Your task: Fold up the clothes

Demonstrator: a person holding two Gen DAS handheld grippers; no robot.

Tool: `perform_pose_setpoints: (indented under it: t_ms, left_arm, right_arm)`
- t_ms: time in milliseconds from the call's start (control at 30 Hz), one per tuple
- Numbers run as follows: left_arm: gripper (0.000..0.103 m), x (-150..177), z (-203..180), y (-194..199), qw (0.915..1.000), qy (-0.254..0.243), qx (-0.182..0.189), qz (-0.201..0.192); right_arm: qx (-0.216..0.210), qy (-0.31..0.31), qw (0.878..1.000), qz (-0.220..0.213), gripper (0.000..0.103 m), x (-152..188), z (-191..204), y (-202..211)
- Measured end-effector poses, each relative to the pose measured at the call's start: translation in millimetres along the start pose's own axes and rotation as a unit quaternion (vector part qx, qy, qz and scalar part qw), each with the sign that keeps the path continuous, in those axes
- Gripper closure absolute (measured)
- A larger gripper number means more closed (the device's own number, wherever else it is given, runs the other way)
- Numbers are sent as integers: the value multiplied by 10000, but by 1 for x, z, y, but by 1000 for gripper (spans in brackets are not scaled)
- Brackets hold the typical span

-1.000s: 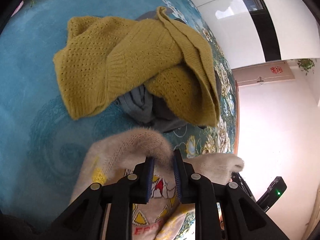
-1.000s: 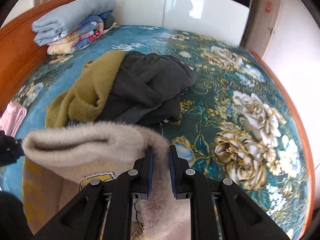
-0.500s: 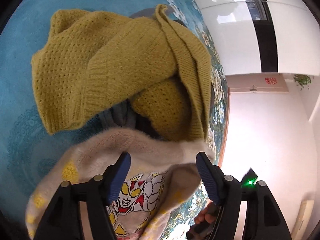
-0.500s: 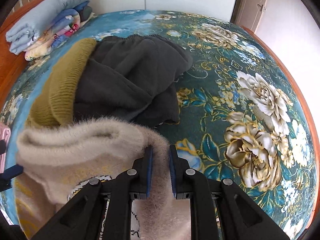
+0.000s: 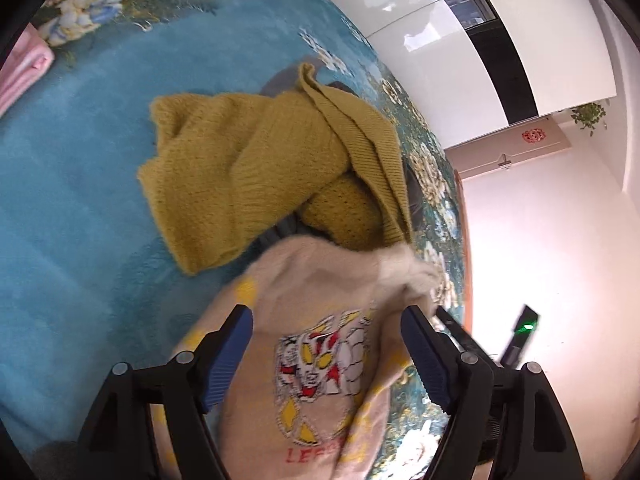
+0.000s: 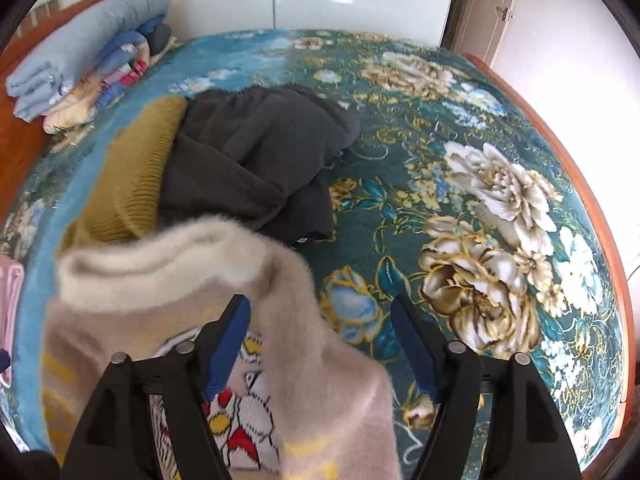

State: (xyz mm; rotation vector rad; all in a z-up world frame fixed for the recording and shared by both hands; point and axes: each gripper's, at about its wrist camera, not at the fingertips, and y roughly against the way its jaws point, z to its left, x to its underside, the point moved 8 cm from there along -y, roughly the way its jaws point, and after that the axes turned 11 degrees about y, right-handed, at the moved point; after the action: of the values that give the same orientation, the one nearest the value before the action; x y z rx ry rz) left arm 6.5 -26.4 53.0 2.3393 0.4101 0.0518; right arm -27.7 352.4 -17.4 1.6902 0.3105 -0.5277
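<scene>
A fuzzy beige sweater [image 5: 320, 304] with a cartoon print lies on the blue floral bedspread [image 5: 80, 208], its upper edge folded over; it also shows in the right wrist view [image 6: 168, 280]. My left gripper [image 5: 326, 320] is open, jaws wide, just above the sweater and holding nothing. My right gripper [image 6: 320, 308] is open too, with the sweater's side lying loose between its jaws. A mustard knit sweater [image 5: 248, 176] and a dark grey garment [image 6: 256, 160] lie crumpled together just beyond.
A stack of folded blankets [image 6: 76, 64] sits at the bed's far left by the wooden headboard [image 6: 16, 148]. A pink cloth [image 5: 20, 72] lies at the left edge. The bed's wooden rim [image 6: 592, 200] runs along the right, with a white wall and door behind.
Both grippers let go of the beige sweater: the left opened about half a second ago, the right just now. The sweater has dropped onto the bed and both grippers have drawn back.
</scene>
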Motion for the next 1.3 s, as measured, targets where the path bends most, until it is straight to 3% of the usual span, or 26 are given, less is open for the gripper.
perform_pose_setpoints:
  t_ms: [200, 333, 467, 633, 800, 867, 933, 1100, 1300]
  left_arm:
    - [22, 16, 55, -2, 9931, -470, -1044, -266]
    - [21, 34, 74, -22, 9883, -512, -1434, 118]
    - [21, 42, 78, -41, 9751, -623, -2087, 414]
    - [23, 53, 86, -66, 9632, -617, -2499, 776]
    - [24, 56, 86, -76, 9562, -718, -2688, 910]
    - [38, 56, 89, -78, 9526, -721, -2804, 937]
    - [75, 54, 94, -80, 9502, -628, -2894, 973]
    - [90, 35, 100, -77, 9609, -224, -2577, 988]
    - [92, -24, 101, -61, 9517, -397, -2997, 532]
  right_arm:
    - [-205, -337, 9987, -317, 23, 44, 0, 54]
    - [-290, -330, 9989, -171, 22, 85, 9, 63]
    - [-441, -305, 9986, 21, 22, 114, 19, 63]
    - [-598, -190, 9980, 52, 22, 122, 30, 60]
    - [-762, -170, 9969, -7, 22, 118, 36, 59]
    - [-789, -170, 9967, -19, 22, 116, 37, 58]
    - [-802, -177, 9966, 14, 22, 117, 37, 54]
    - [-865, -347, 9954, 211, 22, 125, 31, 40]
    - [-866, -497, 9944, 342, 22, 130, 18, 27]
